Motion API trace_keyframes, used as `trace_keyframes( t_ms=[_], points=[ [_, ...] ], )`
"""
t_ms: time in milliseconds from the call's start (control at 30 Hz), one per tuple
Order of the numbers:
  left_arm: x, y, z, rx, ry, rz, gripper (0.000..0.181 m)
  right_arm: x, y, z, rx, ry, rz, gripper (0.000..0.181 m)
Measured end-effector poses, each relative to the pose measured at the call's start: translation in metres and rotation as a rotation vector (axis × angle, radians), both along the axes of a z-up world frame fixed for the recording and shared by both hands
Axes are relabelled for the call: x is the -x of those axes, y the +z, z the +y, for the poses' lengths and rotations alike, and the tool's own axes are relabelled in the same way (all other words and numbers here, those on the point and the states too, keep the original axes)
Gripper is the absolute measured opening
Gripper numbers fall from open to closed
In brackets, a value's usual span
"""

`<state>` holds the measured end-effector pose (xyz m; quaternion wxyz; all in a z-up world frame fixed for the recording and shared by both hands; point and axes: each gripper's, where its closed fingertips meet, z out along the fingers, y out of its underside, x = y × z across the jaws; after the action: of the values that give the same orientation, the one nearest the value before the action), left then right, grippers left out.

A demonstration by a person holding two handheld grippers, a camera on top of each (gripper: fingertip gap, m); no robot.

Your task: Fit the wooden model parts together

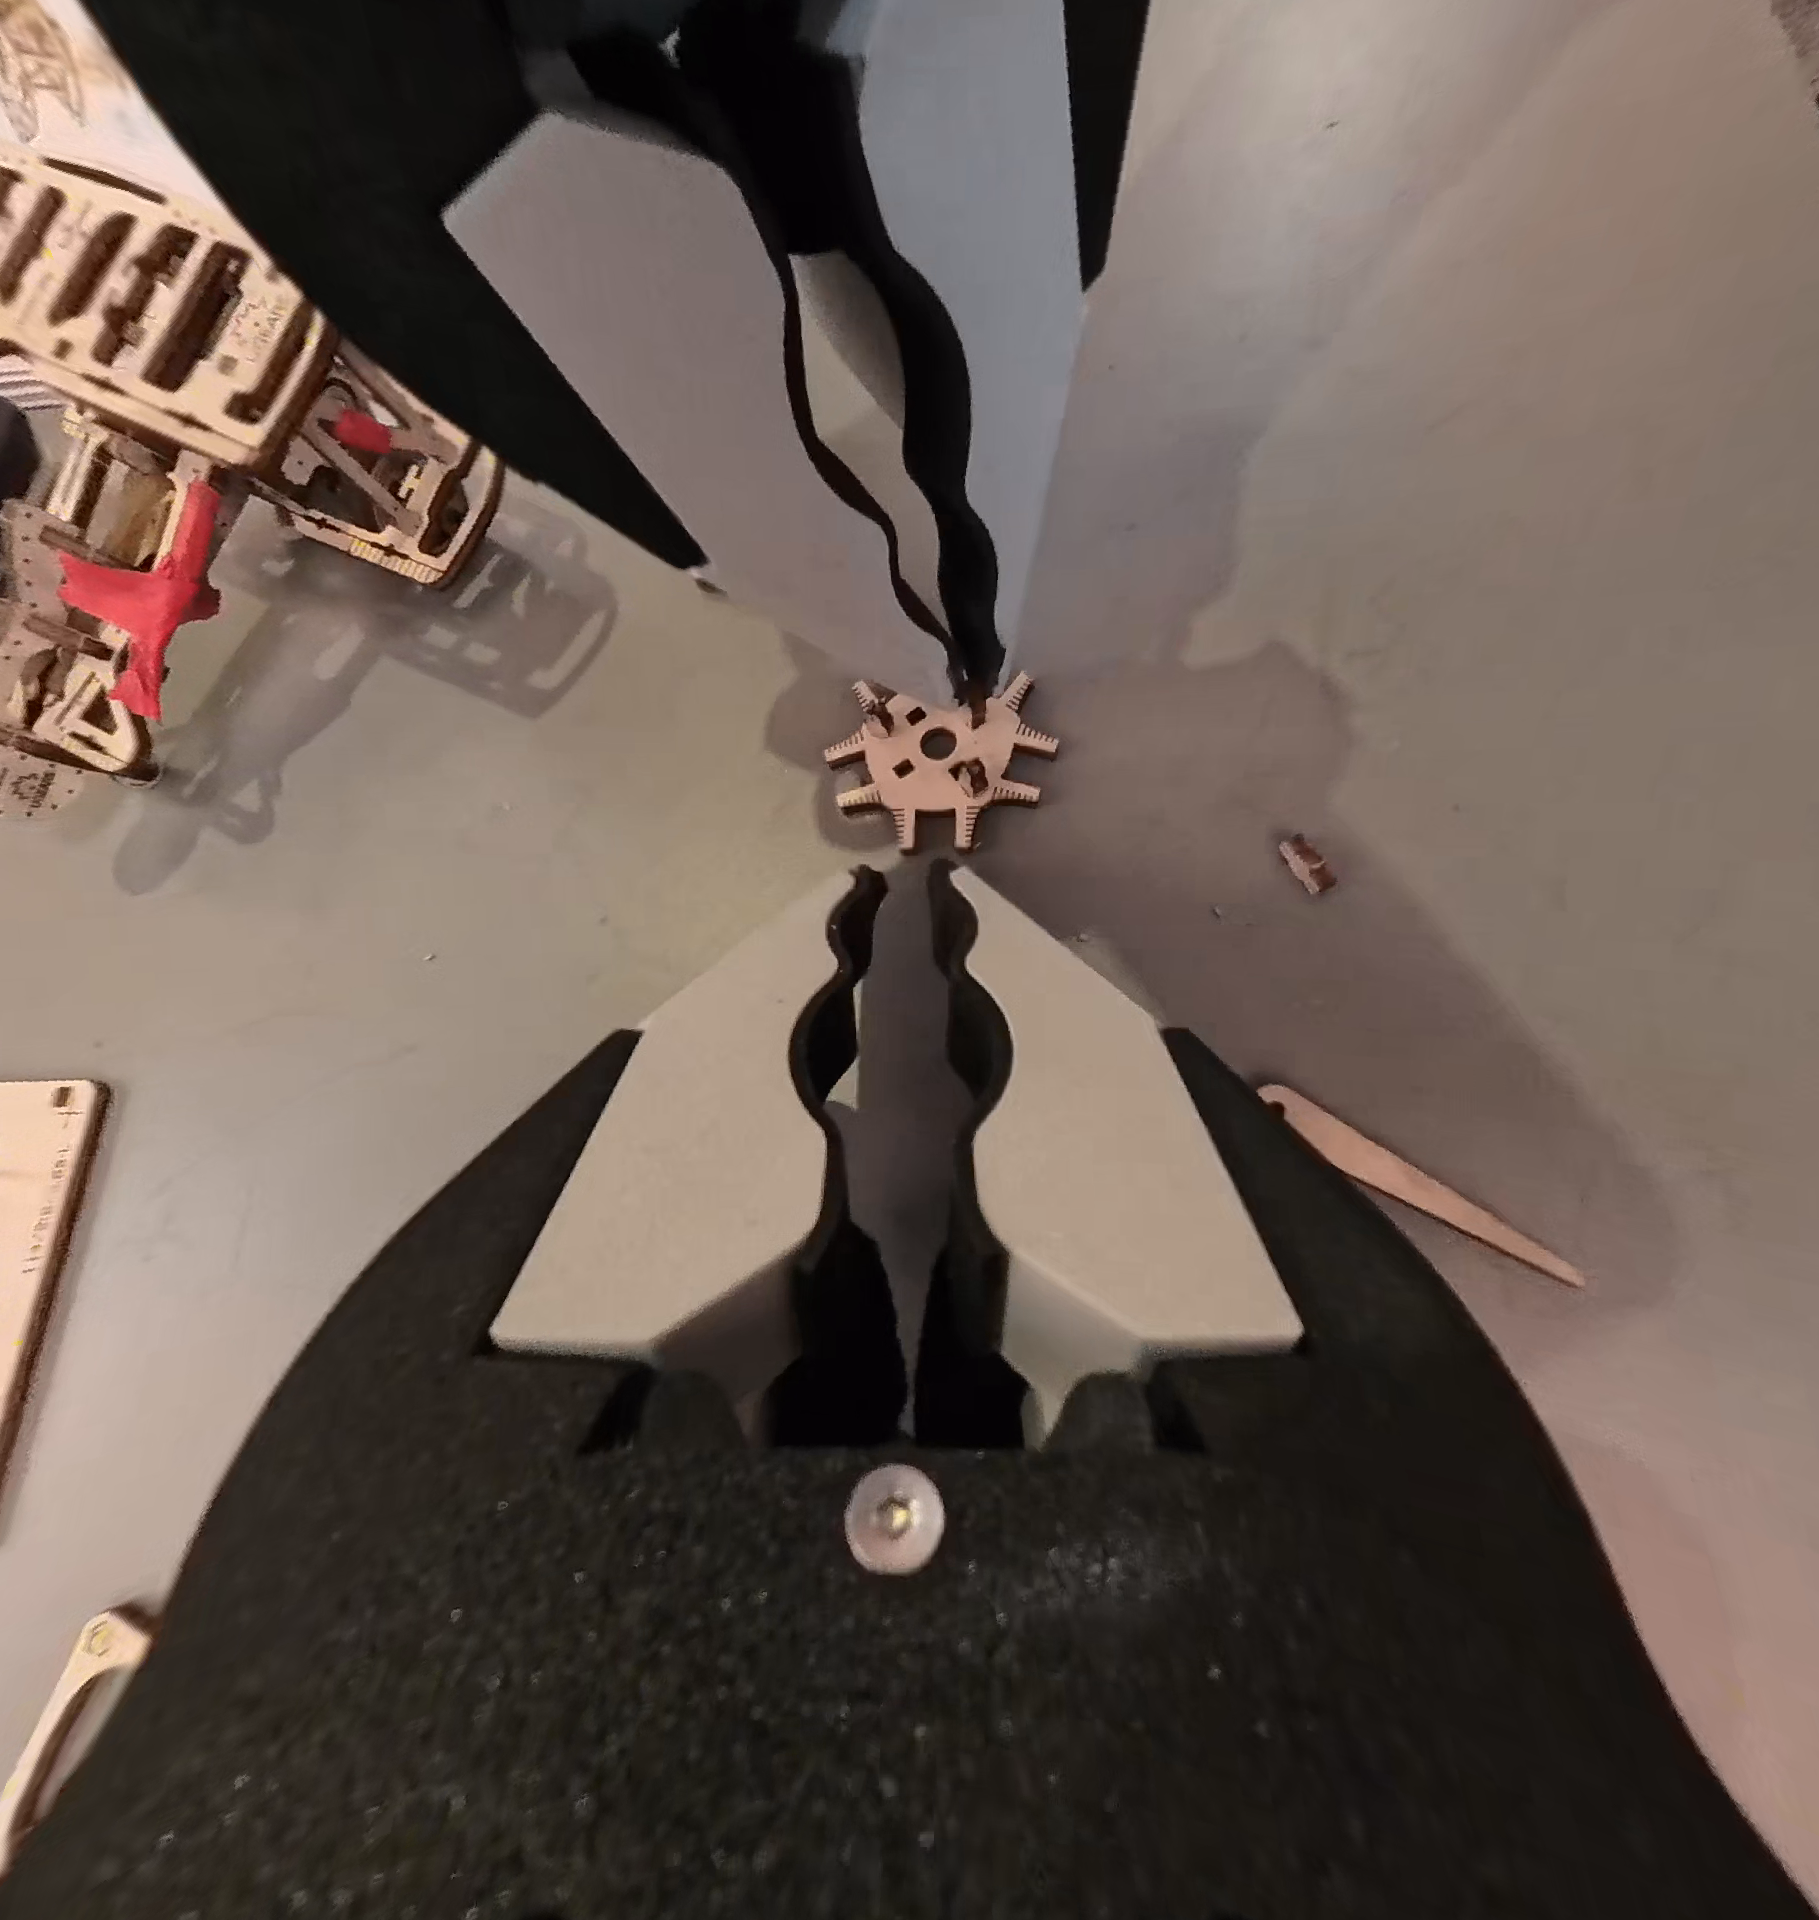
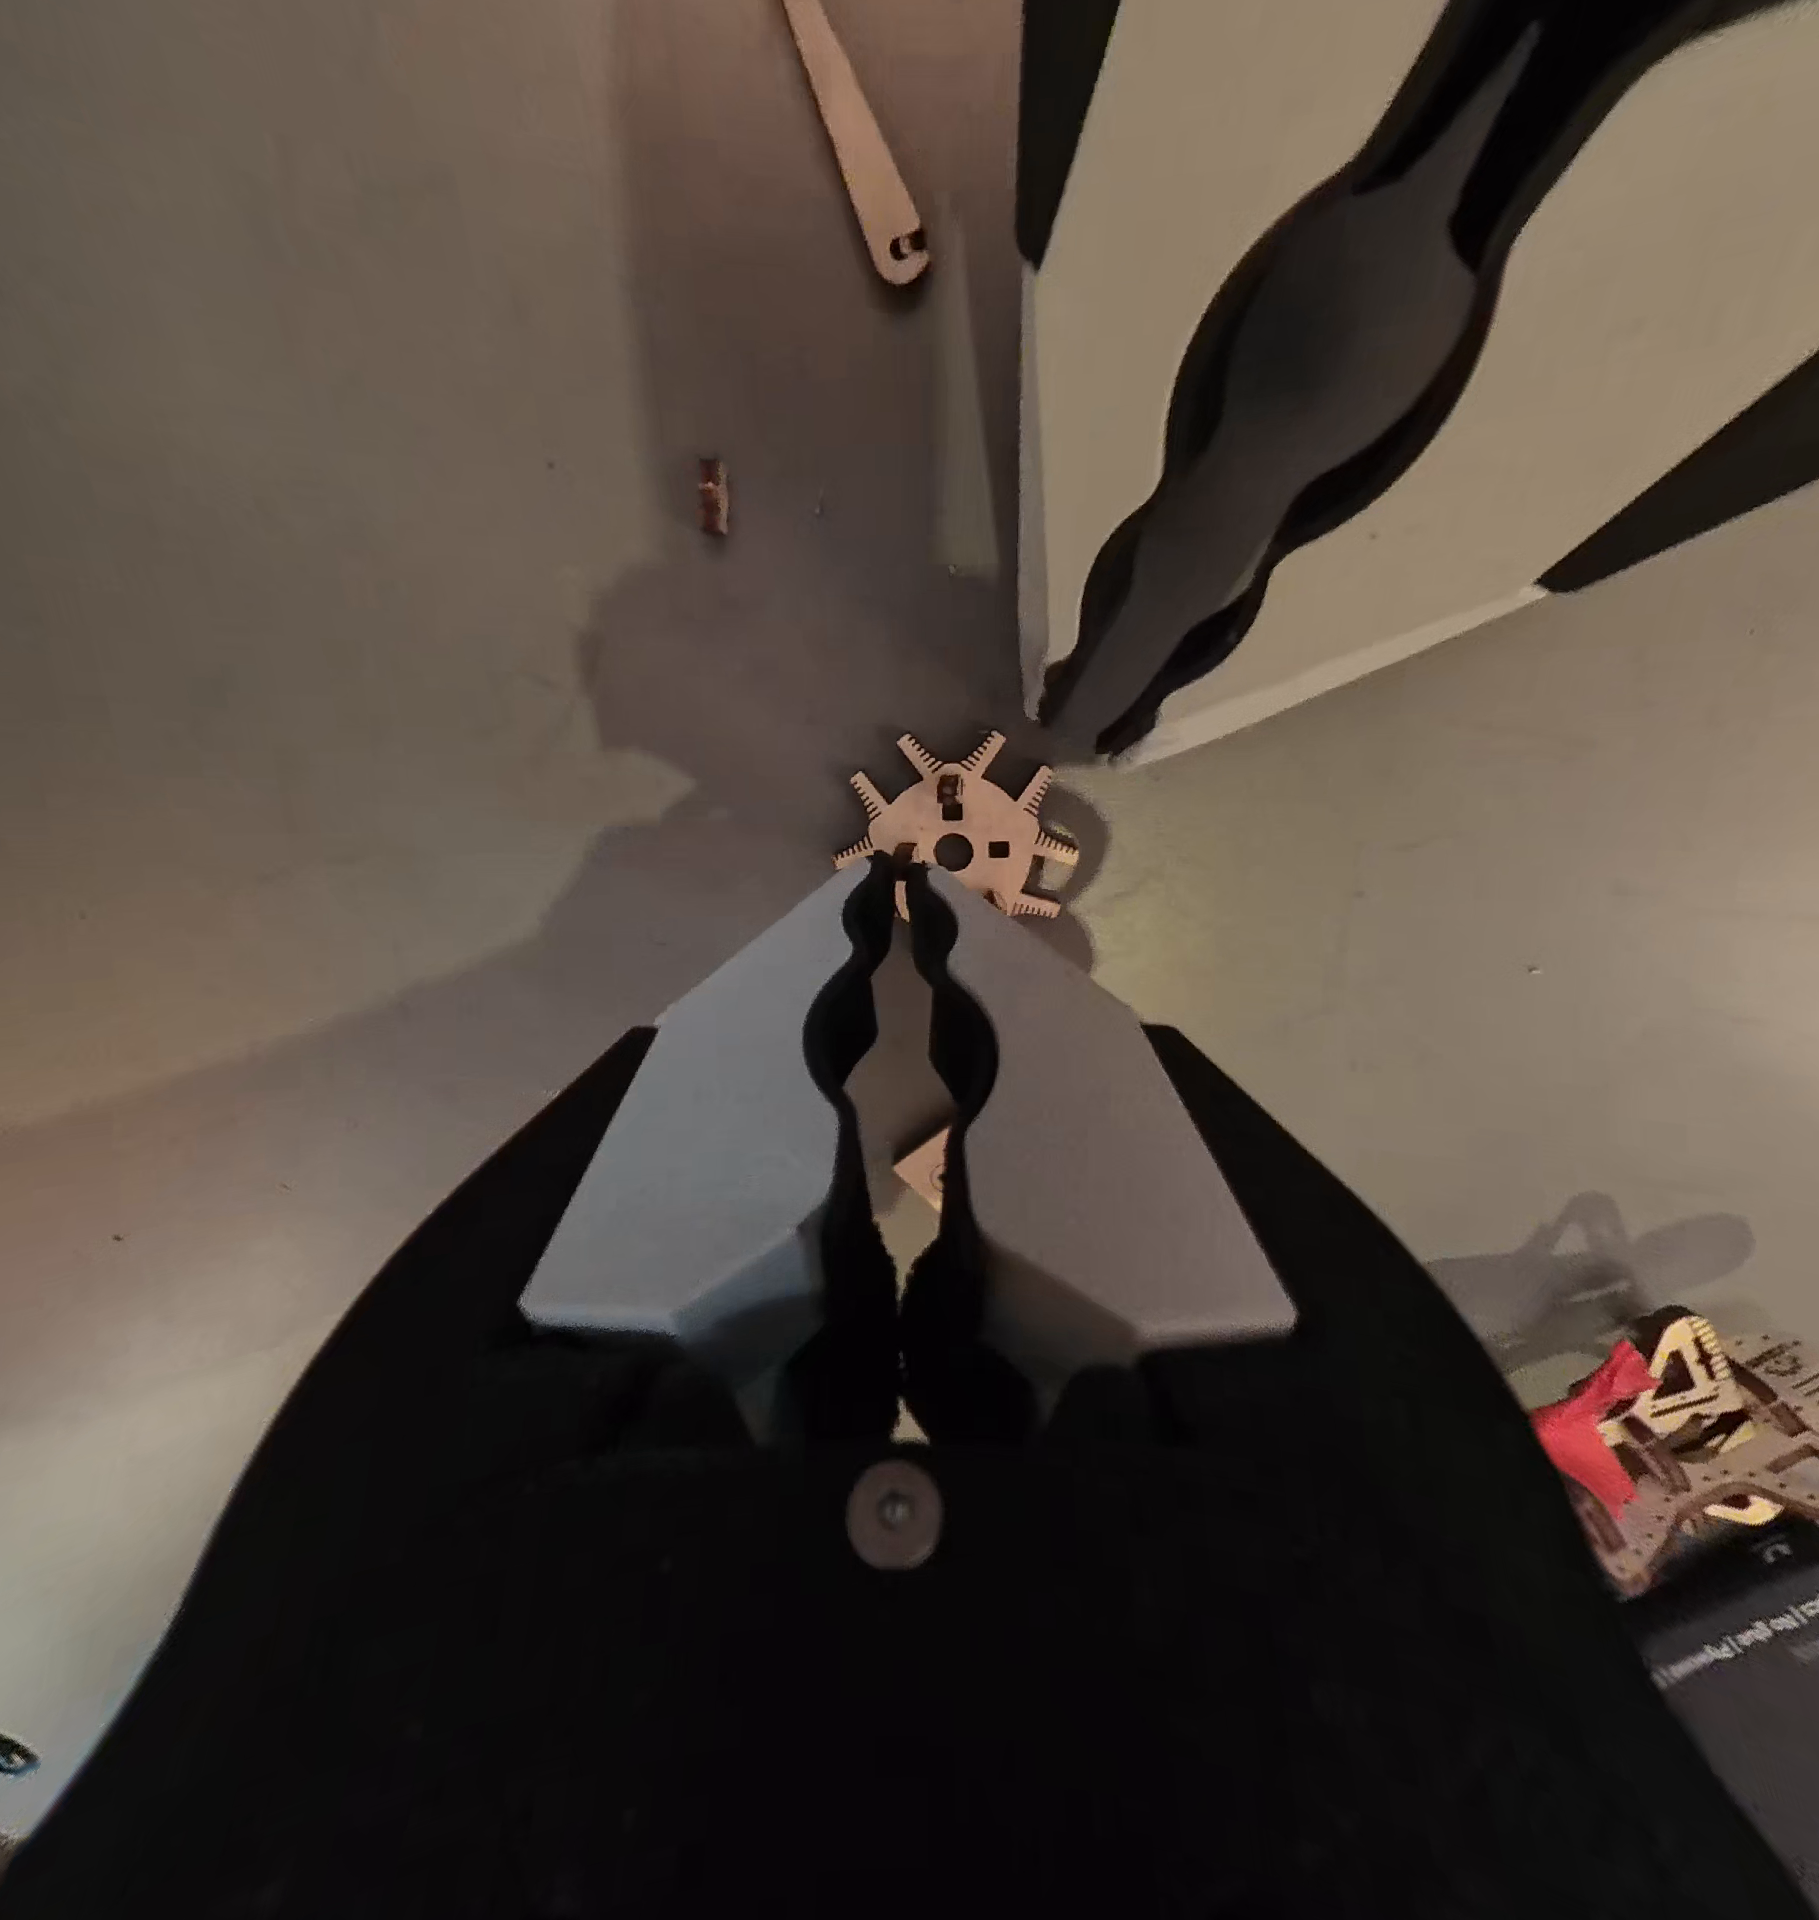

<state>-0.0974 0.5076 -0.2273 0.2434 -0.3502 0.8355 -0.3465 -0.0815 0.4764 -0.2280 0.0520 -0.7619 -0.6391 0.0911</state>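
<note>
Lying flat on the grey table point(image 1: 365, 987), the toothed wooden disc point(image 1: 941, 764) sits just beyond the left gripper point(image 1: 907, 878), whose fingers stand slightly apart and empty. At the disc's far edge, the right gripper point(image 2: 897, 873) pinches it between closed tips.

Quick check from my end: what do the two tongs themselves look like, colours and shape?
Both match: the left tongs and right tongs have pale grey wedge-shaped fingers lined with wavy black pads, set in a black, grainy-textured body with one silver screw at its centre. No cables, sleeves or markings show.
</note>
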Motion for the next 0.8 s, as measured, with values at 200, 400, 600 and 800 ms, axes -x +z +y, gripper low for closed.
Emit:
trace_keyframes(
  t_ms=[200,400,600,800],
  points=[
    [0.002,0.001,-0.001,0.063,-0.002,0.045,0.007,0.005,0.0,0.002,-0.027,0.029,-0.003,0.002],
    [-0.001,0.048,0.046,0.39,0.159,-0.084,0.002,0.004,-0.001,0.002,0.008,0.061,-0.082,0.002],
    [-0.013,0.062,0.064,0.43,0.258,-0.178,0.0,0.004,-0.001,0.001,0.069,0.039,-0.155,0.002],
    [-0.009,0.05,0.048,0.355,0.198,-0.134,0.0,0.005,-0.001,0.003,0.034,0.026,-0.165,0.002]
  ],
)
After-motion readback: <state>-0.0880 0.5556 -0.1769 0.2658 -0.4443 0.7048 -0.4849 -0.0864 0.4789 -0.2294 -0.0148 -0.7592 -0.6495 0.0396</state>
